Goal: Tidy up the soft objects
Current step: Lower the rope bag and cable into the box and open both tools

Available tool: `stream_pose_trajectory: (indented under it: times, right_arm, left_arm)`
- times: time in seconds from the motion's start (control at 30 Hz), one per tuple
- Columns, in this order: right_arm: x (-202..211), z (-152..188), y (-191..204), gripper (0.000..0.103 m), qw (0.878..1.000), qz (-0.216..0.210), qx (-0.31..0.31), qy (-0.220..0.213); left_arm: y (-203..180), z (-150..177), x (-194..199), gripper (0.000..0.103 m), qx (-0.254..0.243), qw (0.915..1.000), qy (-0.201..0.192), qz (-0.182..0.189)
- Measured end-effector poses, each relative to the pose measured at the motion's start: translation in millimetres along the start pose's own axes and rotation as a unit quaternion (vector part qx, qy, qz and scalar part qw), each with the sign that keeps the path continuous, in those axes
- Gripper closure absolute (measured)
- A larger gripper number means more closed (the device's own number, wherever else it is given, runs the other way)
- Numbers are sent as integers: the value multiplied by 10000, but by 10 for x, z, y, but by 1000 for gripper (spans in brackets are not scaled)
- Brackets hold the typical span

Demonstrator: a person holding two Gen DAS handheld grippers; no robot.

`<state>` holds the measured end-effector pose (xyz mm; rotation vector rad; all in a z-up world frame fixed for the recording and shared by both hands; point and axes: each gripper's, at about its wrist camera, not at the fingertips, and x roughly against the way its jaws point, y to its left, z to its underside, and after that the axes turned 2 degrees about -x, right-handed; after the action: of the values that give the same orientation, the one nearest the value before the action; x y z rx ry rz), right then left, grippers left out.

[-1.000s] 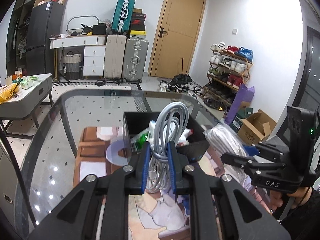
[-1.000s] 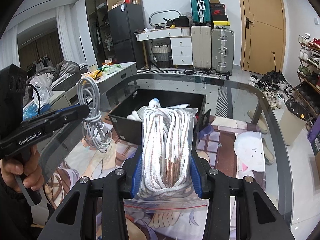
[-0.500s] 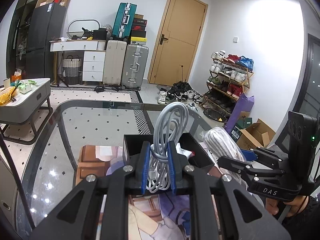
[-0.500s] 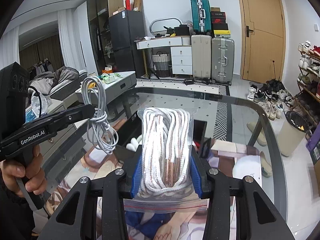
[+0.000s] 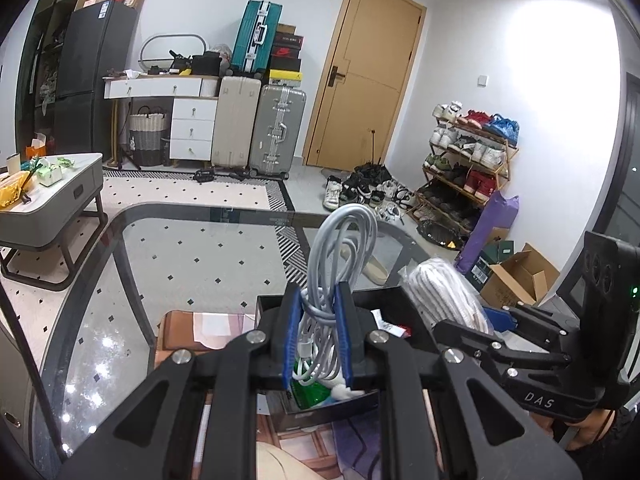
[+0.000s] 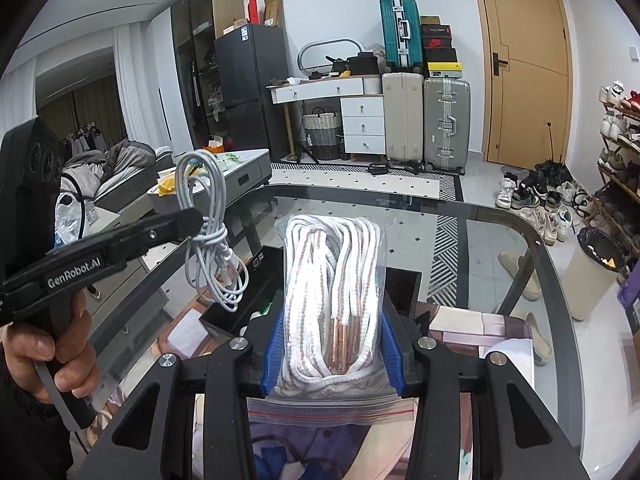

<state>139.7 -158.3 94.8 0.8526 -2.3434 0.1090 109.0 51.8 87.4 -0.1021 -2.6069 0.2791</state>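
My left gripper [image 5: 317, 336] is shut on a coiled white charging cable [image 5: 340, 248] and holds it in the air above a black open box [image 5: 392, 304]; the cable also shows in the right wrist view [image 6: 212, 240]. My right gripper [image 6: 331, 352] is shut on a clear zip bag of white rope with copper tips [image 6: 332, 288], held above the box [image 6: 404, 288]; the bag also shows in the left wrist view [image 5: 444, 292]. The box holds a green-and-white packet [image 5: 310, 390] and other small items.
The box stands on a printed mat [image 6: 480, 328] on a glass-topped table [image 5: 192, 248]. A grey coffee table [image 5: 52, 196], suitcases [image 5: 276, 132], a shoe rack [image 5: 468, 168] and cardboard boxes [image 5: 516, 276] stand around the room.
Both grippers have risen with their loads: the cable and the rope bag now hang higher above the black box, which sits lower in both views.
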Motion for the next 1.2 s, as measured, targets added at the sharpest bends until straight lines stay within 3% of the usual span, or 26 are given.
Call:
stream_pose_trajectory:
  times: [0.67, 1.2]
  right_arm:
    - [-641, -44, -110, 61, 9988, 95, 192, 429]
    - [-978, 10, -77, 62, 9953, 221, 423, 844]
  left_arm:
    - [-147, 132, -677, 88, -321, 9958, 796, -308]
    - [-176, 218, -855, 86, -470, 9938, 942, -358]
